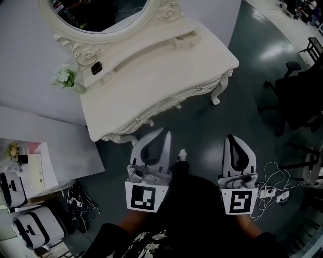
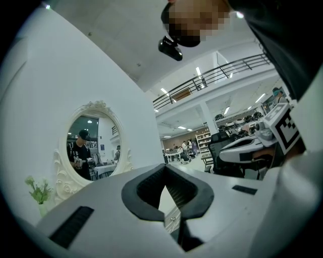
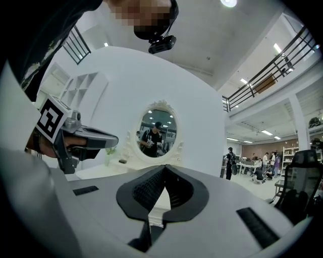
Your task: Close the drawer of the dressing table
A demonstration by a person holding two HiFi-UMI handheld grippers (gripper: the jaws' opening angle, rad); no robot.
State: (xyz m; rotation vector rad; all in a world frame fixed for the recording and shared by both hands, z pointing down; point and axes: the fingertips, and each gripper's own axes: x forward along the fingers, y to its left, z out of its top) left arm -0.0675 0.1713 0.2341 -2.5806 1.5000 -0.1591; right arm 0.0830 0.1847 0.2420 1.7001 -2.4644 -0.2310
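The cream dressing table [image 1: 166,70] with its oval mirror [image 1: 101,15] stands against a white wall ahead of me. A small drawer [image 1: 185,39] on the tabletop right of the mirror sticks out a little. The long front shows two knobs [image 1: 199,88]. My left gripper [image 1: 164,135] is shut and empty, held just short of the table's front edge. My right gripper [image 1: 230,137] is also shut and empty, further right over the floor. The left gripper [image 2: 165,174] faces the mirror [image 2: 86,151]. The right gripper [image 3: 164,171] points level at the mirror [image 3: 158,133].
A flower sprig [image 1: 65,75] and a small dark object [image 1: 96,67] sit on the tabletop's left. Black office chairs [image 1: 298,95] stand at the right, white cables [image 1: 272,191] lie on the floor beside my right gripper, and white equipment [image 1: 30,227] sits at the lower left.
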